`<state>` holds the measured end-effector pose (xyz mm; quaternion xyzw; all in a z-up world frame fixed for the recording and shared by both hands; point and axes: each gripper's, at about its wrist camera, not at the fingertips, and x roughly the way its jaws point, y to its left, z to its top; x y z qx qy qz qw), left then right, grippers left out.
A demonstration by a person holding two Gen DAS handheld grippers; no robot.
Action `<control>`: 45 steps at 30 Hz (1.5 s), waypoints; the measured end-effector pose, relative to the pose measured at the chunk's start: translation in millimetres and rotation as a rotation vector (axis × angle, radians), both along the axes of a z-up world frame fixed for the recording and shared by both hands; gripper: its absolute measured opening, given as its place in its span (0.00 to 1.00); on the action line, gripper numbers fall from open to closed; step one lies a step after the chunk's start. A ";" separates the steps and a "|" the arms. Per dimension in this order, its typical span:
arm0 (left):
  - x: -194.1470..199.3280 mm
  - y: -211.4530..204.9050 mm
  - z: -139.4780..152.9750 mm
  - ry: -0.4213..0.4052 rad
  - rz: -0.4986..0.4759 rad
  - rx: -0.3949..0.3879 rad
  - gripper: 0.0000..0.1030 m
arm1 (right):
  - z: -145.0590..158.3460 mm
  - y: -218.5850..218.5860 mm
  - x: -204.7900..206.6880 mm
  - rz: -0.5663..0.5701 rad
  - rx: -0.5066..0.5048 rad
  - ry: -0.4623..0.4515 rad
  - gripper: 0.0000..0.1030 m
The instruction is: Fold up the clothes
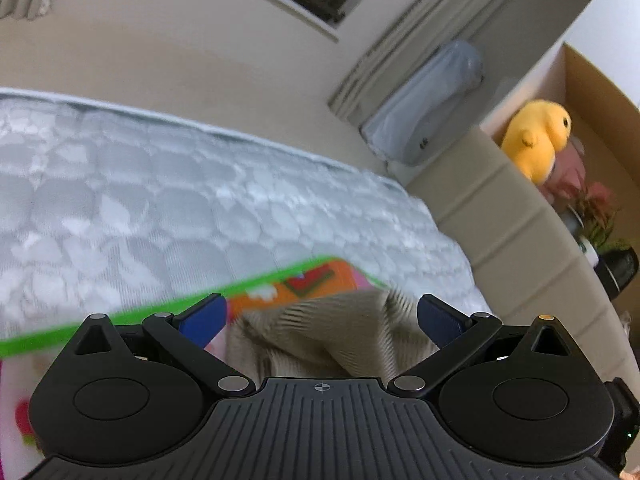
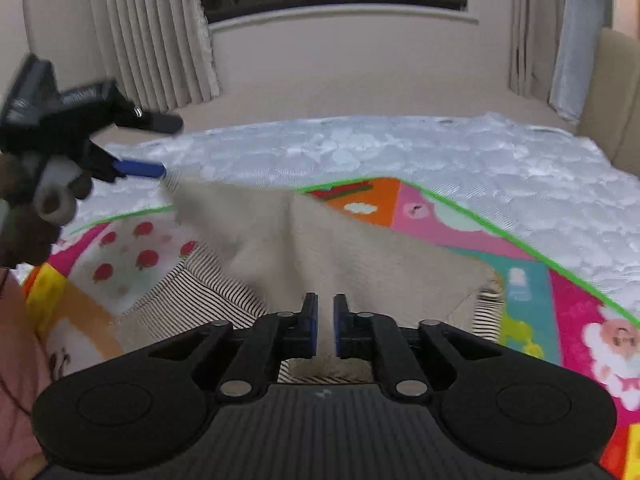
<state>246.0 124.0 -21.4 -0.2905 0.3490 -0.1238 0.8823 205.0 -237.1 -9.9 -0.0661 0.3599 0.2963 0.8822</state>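
Observation:
A beige striped garment (image 2: 340,256) lies partly lifted over a colourful play mat (image 2: 460,232) on the bed. My right gripper (image 2: 326,326) is shut on a fold of the garment and holds it up near the camera. My left gripper (image 1: 318,318) is open, its blue pads wide apart on either side of a bunched part of the garment (image 1: 320,336). In the right wrist view the left gripper (image 2: 160,148) is at the far left, by the garment's raised corner.
A white quilted mattress (image 2: 400,148) lies under the mat. A beige padded headboard (image 1: 520,248) stands at the right, with a yellow plush duck (image 1: 536,144) and a plant (image 1: 600,220) behind it. Curtains (image 2: 152,40) and a window line the far wall.

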 end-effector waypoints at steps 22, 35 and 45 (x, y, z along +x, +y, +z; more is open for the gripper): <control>1.7 -50.2 -70.1 0.232 -0.113 0.088 0.98 | -90.1 -27.1 50.6 -0.335 0.128 0.148 0.64; -34.1 -68.6 -32.9 0.155 -0.226 0.197 0.35 | -27.5 -30.9 8.5 -0.196 0.134 0.086 0.22; -78.6 -84.4 -44.5 0.249 -0.259 0.257 0.37 | -74.7 -36.6 -28.6 -0.252 0.008 0.131 0.42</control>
